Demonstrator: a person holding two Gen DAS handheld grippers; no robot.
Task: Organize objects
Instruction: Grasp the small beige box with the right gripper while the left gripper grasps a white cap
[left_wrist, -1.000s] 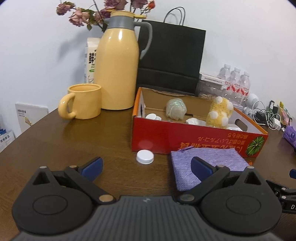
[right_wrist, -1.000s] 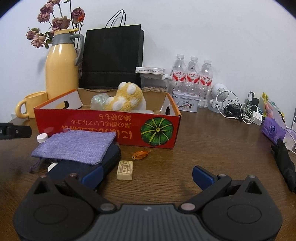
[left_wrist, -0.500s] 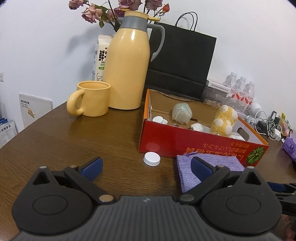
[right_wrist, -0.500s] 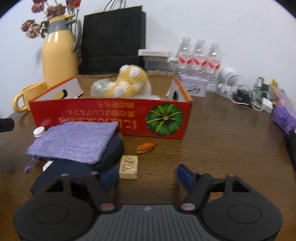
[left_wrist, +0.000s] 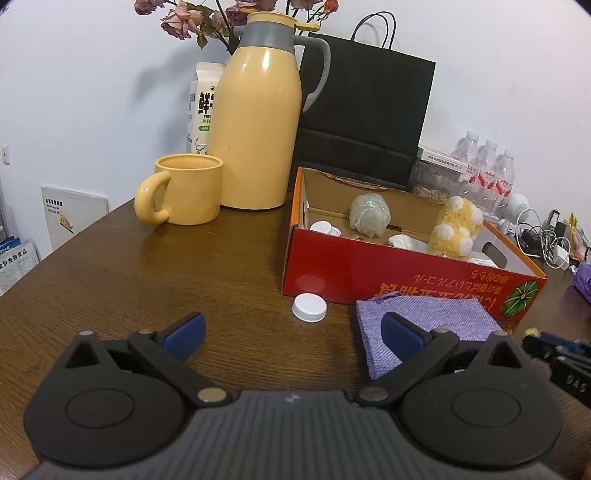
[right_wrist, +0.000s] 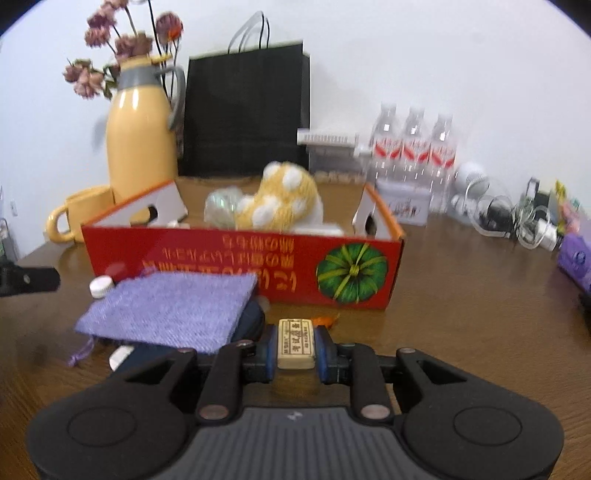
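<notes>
Right wrist view, low centre: my right gripper (right_wrist: 295, 345) is closing on the beige eraser (right_wrist: 296, 344), pads touching its sides; my left gripper (left_wrist: 291, 326) gapes empty.

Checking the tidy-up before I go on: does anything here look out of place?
A loose white cap lies alone on the table by the red box, though similar caps are inside it. A small orange scrap lies there too.
</notes>
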